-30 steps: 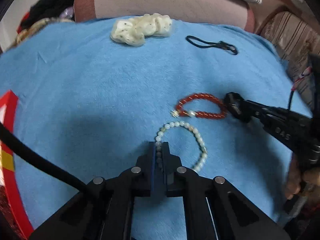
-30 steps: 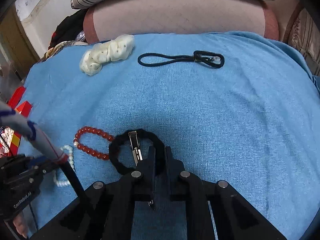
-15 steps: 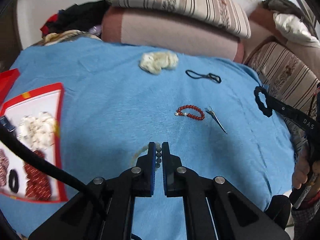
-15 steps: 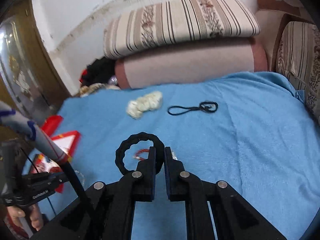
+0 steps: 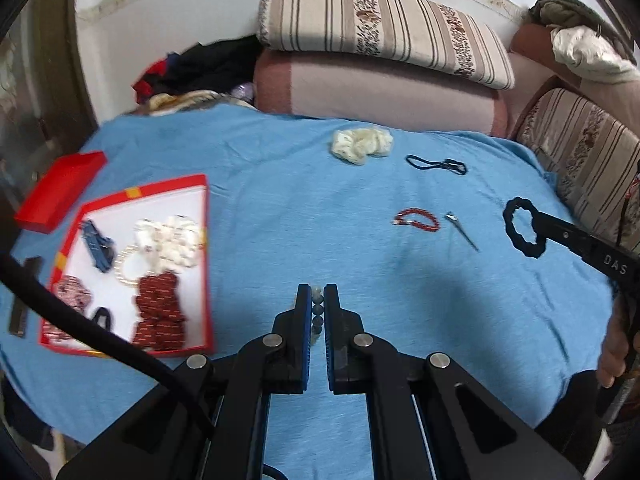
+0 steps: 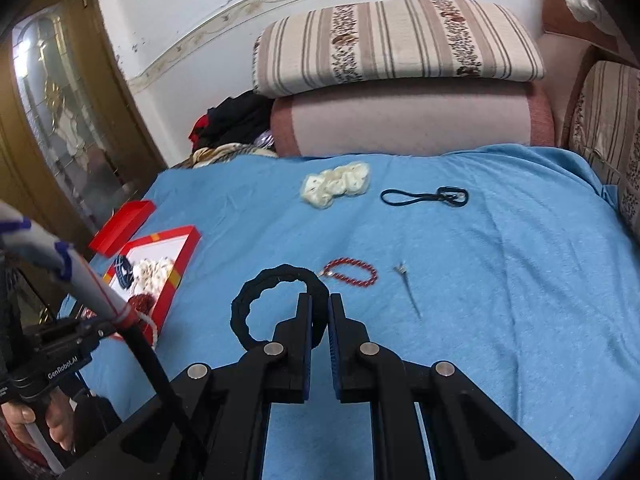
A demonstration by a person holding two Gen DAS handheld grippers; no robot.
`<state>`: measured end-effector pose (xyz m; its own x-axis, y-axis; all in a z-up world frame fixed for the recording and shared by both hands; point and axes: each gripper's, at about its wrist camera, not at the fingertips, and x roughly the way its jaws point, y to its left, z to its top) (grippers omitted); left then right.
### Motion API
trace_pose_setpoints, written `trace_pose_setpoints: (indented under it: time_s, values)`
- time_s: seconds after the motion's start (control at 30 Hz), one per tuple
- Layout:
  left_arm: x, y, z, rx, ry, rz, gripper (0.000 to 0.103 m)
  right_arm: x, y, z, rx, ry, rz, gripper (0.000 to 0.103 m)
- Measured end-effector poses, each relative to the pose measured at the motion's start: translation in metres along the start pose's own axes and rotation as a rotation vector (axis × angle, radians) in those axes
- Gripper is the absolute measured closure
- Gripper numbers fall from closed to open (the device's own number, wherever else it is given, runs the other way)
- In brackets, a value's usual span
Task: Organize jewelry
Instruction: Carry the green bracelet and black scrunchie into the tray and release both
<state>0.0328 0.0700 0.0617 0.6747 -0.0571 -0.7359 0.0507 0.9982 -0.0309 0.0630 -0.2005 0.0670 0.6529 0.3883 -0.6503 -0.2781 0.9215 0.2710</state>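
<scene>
My left fingers (image 5: 318, 300) pinch the pale bead bracelet (image 5: 317, 309), my right fingers (image 6: 319, 312) pinch the black scrunchie (image 6: 276, 304) — both lifted above the blue bed (image 5: 320, 200); I carry them level to the red box (image 5: 132, 268) — no swinging

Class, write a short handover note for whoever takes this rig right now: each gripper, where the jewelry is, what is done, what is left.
Left gripper: shut on the pale bead bracelet, off the blanket.
Right gripper: shut on the black scrunchie, also in the air.
Red box, at the left, already holds several pieces.
On the blue blanket lie the red bead bracelet, metal hairpin, cream scrunchie and black hair tie.
Left: box both held pieces, then the four lying loose.
</scene>
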Motion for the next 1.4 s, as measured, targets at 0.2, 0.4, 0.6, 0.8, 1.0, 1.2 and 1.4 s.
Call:
trace_pose_setpoints:
  time_s: [0.2, 0.4, 0.6, 0.8, 1.0, 1.2, 1.4]
  values:
    - [-0.007, 0.012, -0.002, -0.004, -0.019, 0.049, 0.098, 0.002, 0.016, -0.004, -0.031, 0.017, 0.008, 0.095]
    - [-0.009, 0.030, -0.006, -0.022, -0.024, 0.081, 0.098, 0.010, 0.035, -0.005, -0.059, 0.039, 0.018, 0.095]
    - [-0.009, 0.055, -0.010, -0.055, -0.021, 0.108, 0.098, 0.026, 0.062, -0.002, -0.098, 0.062, 0.044, 0.095]
    - [-0.006, 0.088, -0.010, -0.088, -0.013, 0.149, 0.098, 0.051, 0.100, 0.002, -0.151, 0.094, 0.079, 0.095]
    - [0.001, 0.122, -0.004, -0.103, -0.005, 0.198, 0.098, 0.081, 0.144, 0.007, -0.197, 0.127, 0.121, 0.095]
    - [0.015, 0.169, 0.015, -0.146, 0.008, 0.206, 0.098, 0.111, 0.191, 0.018, -0.252, 0.141, 0.168, 0.095]
    - [0.037, 0.221, 0.052, -0.189, 0.022, 0.192, 0.098, 0.144, 0.233, 0.038, -0.304, 0.142, 0.208, 0.095]
